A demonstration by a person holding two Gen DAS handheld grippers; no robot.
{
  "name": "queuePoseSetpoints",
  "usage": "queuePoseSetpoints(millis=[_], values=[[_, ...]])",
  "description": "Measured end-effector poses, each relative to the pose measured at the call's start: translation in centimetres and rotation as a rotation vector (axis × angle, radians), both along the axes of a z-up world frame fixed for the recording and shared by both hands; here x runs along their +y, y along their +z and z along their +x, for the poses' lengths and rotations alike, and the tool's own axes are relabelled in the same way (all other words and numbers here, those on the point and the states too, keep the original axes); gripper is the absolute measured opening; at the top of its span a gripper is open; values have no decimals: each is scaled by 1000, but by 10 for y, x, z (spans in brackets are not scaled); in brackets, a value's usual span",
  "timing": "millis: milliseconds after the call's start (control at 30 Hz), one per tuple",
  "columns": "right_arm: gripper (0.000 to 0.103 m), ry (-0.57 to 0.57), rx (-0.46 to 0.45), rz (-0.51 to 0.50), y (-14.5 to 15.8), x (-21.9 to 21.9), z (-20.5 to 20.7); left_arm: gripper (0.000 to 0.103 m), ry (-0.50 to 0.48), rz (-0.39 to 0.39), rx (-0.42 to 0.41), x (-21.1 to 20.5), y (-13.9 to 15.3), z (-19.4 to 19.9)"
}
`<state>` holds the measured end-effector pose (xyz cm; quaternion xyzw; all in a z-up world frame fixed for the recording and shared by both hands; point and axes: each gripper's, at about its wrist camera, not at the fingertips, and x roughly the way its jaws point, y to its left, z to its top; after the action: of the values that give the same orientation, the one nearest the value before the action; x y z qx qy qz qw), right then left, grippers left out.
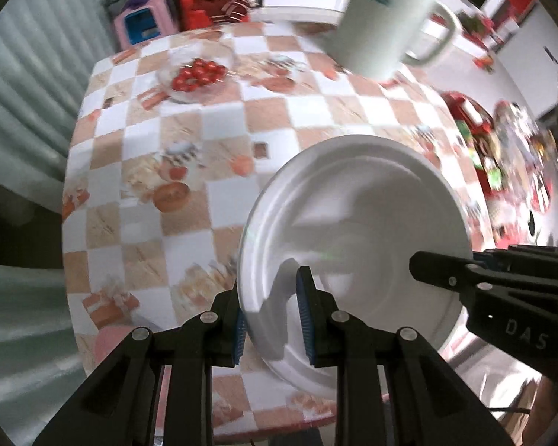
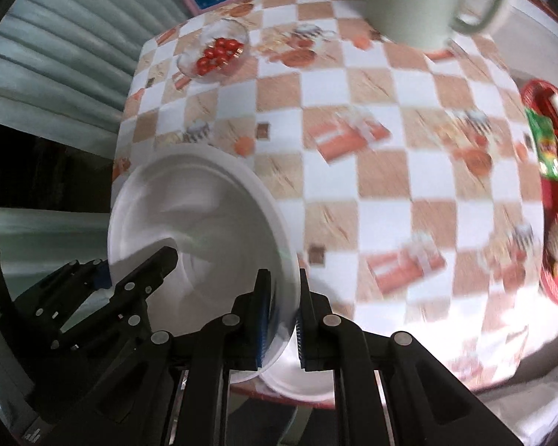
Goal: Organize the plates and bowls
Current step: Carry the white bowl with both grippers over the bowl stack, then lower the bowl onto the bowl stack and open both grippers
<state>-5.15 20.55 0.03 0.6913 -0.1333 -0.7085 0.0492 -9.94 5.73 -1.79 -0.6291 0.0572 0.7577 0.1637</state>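
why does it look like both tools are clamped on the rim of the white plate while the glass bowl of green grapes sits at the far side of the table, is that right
Nearly. Both the left tool and the right tool do grip the white plate at its rim, but the glass bowl at the far side holds red cherry tomatoes, not green grapes. The left wrist view shows them clearly.

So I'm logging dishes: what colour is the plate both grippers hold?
Plain white plate, clearest in the left wrist view.

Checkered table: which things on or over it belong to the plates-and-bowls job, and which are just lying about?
Job:
- white bowl, its rim between the fingers of both grippers, left gripper, right gripper
- glass bowl of cherry tomatoes

Lying about:
- pale green mug
- red tray of snack packets
- pink toy beyond the table
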Motion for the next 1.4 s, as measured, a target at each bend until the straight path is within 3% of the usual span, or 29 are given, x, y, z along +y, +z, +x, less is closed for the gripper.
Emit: queuePoseSetpoints(millis=[267, 600, 1367, 1400], values=[[15, -103, -52, 12, -10, 26, 58, 26, -118, -5, -22, 30, -9, 43], [15, -161, -116, 19, -39, 33, 105, 26, -213, -57, -85, 44, -40, 83], [15, -165, -138, 14, -70, 30, 114, 27, -204, -87, -127, 46, -71, 89], [15, -164, -135, 14, -70, 30, 114, 30, -202, -87, -126, 45, -72, 89]])
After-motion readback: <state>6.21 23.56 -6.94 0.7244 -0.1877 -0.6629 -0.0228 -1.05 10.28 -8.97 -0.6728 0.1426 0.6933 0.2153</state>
